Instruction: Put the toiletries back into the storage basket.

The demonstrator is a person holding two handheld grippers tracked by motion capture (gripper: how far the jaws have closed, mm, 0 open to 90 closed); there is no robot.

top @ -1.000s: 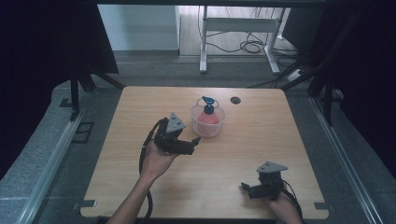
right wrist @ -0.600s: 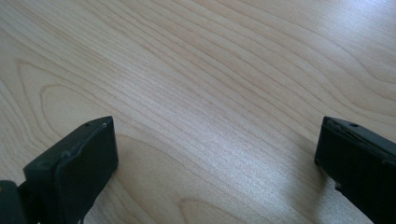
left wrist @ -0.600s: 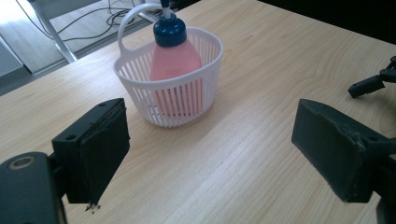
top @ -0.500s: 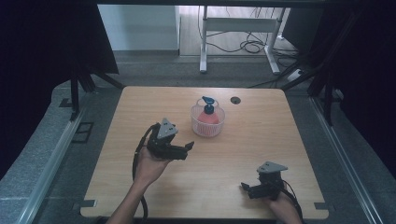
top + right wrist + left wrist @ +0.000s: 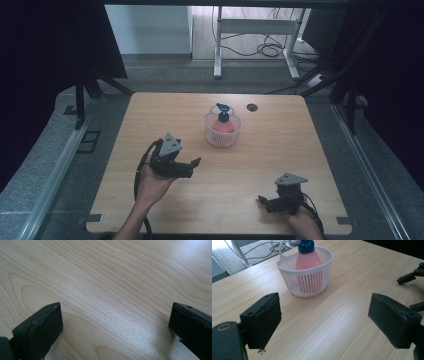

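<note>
Bottle: we see the pink bottle (image 5: 223,124) with its blue cap (image 5: 223,109) standing upright inside the white basket (image 5: 222,136), toward the far middle of the surface (image 5: 300,145).
Basket from the left: in the left gripper view the basket (image 5: 307,277) sits ahead of the jaws and a little left of the midline between them, with bare wood in between.
Left claw: we hold the left claw (image 5: 192,167) released, its jaws spread wide, nothing between them; it hangs above the surface, near the basket but apart from it, aimed toward the right and slightly away from us.
Direction of the thing: from the left claw the basket lies forward and to the right in the high view, near but not touching.
Long axis: the bottle's long axis runs straight up, cap on top, neck clear above the basket rim (image 5: 287,263); we judge a grip from the side on the neck or on the basket handle (image 5: 283,247) as the likely entries.
Right claw: the right claw (image 5: 264,202) rests low at the near right edge, also released, jaws wide over bare wood in the right gripper view.
Nearer hand: we judge the left hand (image 5: 150,185) nearer to the basket; the right hand (image 5: 302,222) lies well apart from it, so a reach looks to fall to the left.
</note>
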